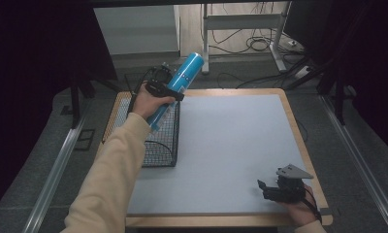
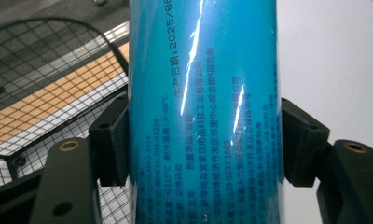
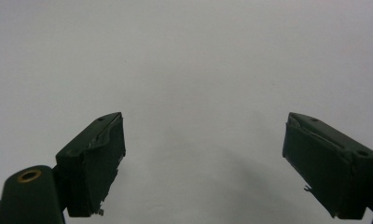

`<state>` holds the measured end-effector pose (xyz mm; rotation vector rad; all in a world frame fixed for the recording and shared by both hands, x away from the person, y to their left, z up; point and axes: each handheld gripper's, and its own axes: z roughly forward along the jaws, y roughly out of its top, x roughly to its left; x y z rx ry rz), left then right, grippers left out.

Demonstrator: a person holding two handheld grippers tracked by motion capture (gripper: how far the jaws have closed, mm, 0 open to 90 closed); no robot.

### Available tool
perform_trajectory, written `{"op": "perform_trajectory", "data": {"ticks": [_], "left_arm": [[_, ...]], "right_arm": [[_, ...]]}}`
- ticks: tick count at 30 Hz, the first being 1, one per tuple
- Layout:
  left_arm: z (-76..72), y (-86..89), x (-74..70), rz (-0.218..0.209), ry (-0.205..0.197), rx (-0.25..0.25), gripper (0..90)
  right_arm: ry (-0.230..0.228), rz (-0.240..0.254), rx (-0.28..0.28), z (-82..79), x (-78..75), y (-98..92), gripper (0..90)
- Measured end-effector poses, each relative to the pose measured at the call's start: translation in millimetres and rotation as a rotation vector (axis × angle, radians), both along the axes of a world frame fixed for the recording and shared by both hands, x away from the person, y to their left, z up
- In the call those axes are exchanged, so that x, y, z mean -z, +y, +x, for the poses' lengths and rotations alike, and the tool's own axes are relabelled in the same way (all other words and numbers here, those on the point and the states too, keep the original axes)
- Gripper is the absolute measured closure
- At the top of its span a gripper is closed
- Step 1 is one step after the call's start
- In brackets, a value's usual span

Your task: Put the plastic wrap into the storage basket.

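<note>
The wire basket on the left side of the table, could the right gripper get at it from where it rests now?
Probably yes. The right gripper rests open at the table's near right corner, and bare white tabletop lies between it and the wire basket. Only the left gripper, holding the blue can over the basket, might crowd it.

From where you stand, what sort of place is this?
Probably a lab or test workshop, not a home: a bare work table under a fixed camera, loose cables on the floor, and metal floor rails alongside.
</note>
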<state>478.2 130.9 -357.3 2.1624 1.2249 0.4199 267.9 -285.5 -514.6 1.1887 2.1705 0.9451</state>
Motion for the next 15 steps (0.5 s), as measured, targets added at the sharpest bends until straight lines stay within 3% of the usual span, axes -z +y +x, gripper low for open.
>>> {"op": "perform_trajectory", "data": {"ticks": [15], "left_arm": [[7.7, 8.3, 15.7, 0.046, 0.017, -0.031, 31.8]], "right_arm": [[0.002, -0.002, 0.003, 0.3, 0.5, -0.5, 13.3]]}}
